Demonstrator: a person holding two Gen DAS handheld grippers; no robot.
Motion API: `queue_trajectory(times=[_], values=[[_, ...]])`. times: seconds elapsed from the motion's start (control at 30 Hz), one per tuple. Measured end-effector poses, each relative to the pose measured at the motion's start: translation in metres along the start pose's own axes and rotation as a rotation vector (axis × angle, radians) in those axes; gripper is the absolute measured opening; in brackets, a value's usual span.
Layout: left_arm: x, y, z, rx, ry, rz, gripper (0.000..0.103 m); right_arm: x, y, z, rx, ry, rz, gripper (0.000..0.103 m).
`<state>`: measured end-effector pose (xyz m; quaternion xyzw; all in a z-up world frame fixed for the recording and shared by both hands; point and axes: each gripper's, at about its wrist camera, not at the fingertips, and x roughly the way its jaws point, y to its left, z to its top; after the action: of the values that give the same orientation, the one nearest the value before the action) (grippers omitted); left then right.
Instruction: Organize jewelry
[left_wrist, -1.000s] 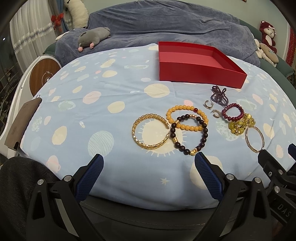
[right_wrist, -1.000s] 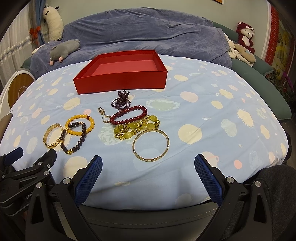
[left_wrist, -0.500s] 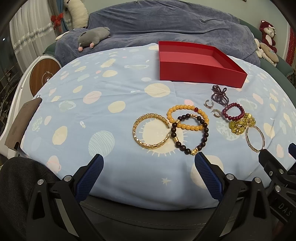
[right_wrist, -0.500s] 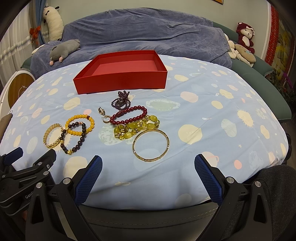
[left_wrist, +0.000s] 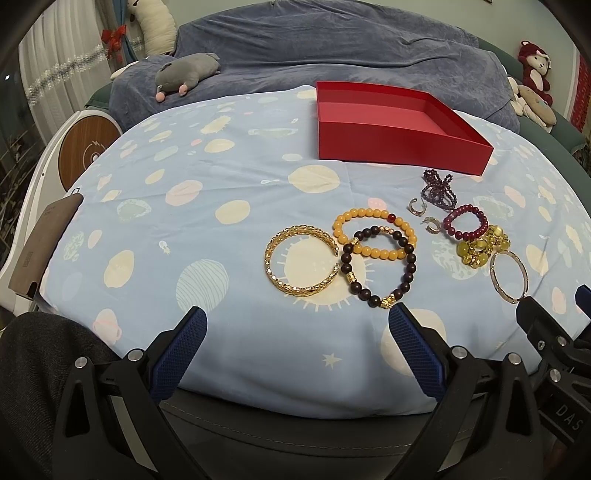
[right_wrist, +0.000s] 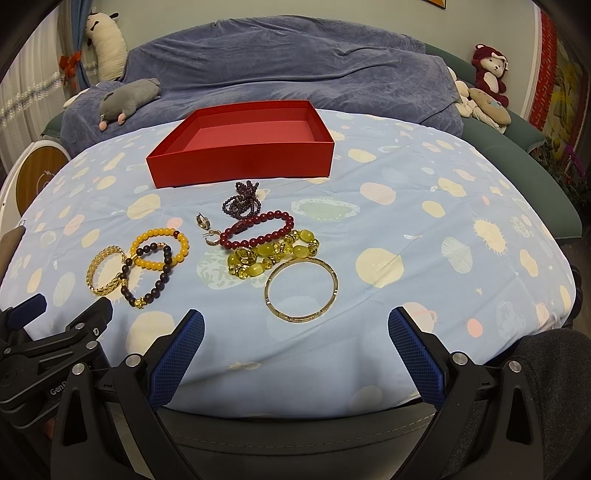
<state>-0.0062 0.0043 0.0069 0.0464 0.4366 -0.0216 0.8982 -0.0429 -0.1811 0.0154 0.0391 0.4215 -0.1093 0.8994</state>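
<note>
You have a grey plush mouse (left_wrist: 186, 74) lying far left on the blue-grey blanket (right_wrist: 280, 70) | red stuffed monkey (right_wrist: 489, 72) sits far right | round wooden-faced disc (left_wrist: 86, 149) stands at the left edge | spotted pale-blue sheet (right_wrist: 424, 236) covers the near surface

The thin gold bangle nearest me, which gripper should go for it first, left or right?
Right, probably. The thin gold bangle lies just ahead of the open right gripper; for the left gripper it sits far off to the side.
</note>
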Motion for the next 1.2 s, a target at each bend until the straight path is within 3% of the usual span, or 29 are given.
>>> queue_trajectory(times=[0.47, 0.77, 0.97, 1.07, 1.2], values=[[-0.002, 0.003, 0.003, -0.009, -0.002, -0.007, 0.094, -0.003, -0.004, 0.005, 0.01, -0.015, 0.004, 0.096], [0.015, 0.047, 0.02, -0.188, 0.052, -0.016, 0.094, 0.007, -0.026, 0.018, 0.086, 0.012, 0.001, 0.096], [0.033, 0.047, 0.025, -0.147, 0.088, 0.015, 0.094, 0.017, -0.025, 0.023, 0.071, 0.031, 0.0, 0.096], [0.044, 0.043, 0.026, -0.112, 0.126, -0.002, 0.082, 0.021, -0.024, 0.024, 0.071, 0.039, 0.004, 0.096], [0.054, 0.037, 0.03, -0.093, 0.143, -0.007, 0.079, 0.026, -0.023, 0.026, 0.069, 0.049, 0.008, 0.096]])
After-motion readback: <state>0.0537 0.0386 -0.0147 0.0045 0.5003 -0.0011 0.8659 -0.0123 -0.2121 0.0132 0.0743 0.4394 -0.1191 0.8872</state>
